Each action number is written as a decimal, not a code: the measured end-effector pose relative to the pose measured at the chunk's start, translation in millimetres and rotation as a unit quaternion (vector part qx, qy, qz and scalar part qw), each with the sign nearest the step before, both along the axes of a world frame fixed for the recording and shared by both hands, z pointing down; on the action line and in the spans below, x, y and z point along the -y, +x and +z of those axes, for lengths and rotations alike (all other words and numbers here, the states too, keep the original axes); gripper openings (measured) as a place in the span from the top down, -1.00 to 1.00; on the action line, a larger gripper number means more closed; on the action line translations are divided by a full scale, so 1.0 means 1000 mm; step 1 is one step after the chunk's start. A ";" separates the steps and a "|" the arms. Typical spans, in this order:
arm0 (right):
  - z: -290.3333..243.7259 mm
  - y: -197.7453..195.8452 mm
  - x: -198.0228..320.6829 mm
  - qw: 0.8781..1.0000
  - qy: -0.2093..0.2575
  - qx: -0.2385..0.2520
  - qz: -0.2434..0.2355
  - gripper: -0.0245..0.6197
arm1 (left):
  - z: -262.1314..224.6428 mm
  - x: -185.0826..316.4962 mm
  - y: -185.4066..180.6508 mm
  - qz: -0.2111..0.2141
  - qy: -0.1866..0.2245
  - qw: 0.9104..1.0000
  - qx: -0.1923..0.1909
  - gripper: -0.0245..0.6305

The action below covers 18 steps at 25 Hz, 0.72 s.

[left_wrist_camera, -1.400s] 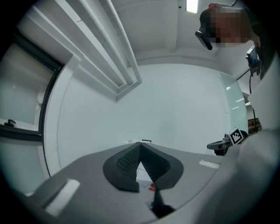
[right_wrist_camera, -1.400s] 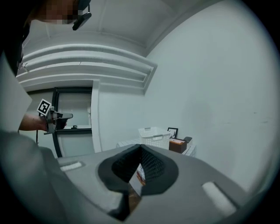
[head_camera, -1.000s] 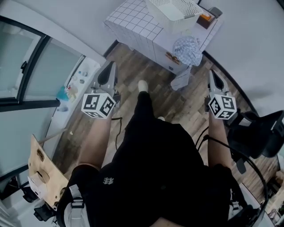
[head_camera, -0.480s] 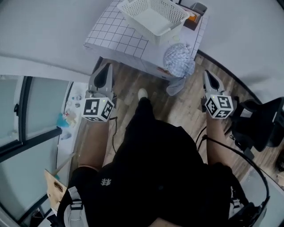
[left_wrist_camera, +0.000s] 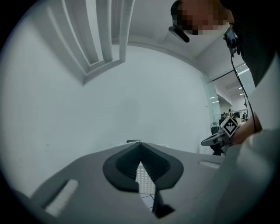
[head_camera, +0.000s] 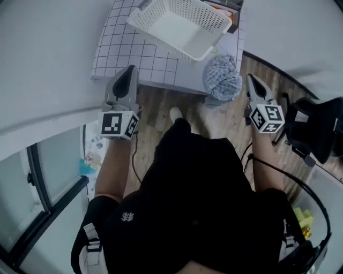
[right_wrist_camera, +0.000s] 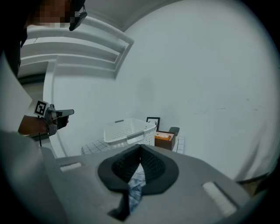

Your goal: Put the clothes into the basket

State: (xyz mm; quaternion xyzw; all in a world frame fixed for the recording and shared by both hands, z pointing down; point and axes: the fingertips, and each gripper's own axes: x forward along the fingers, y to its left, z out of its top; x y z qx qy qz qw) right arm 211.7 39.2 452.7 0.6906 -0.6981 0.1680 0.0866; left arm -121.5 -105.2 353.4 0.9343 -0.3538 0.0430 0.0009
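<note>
**A:** What is the biggest thing ahead?
**B:** The bench, covered in a white grid pattern, stands against the far wall.
**A:** And on it?
**B:** A white perforated basket sits on the far right part. The clothes, a blue-and-white checked bundle, are heaped at the near right corner and bulge over the edge, outside the basket.
**A:** The tools?
**B:** The left tool is over the bench's near left edge, its jaws together on nothing. The right tool is just right of the clothes and apart from them, jaws likewise closed and empty.
**A:** Anything smaller?
**B:** An orange box sits at the far right, beside the basket.
</note>
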 end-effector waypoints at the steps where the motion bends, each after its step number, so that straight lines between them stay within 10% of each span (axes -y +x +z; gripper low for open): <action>1: -0.001 0.000 0.009 1.000 0.003 0.002 0.013 0.93 | 0.003 0.011 0.001 0.004 -0.005 1.000 -0.003 0.90; 12: 0.002 0.002 0.044 0.997 -0.009 -0.010 0.071 0.93 | 0.026 0.081 0.025 0.042 -0.026 0.998 -0.025 0.90; 18: 0.051 0.003 0.053 0.996 -0.060 0.013 0.062 0.55 | 0.043 0.101 0.040 0.036 -0.034 0.999 -0.012 0.90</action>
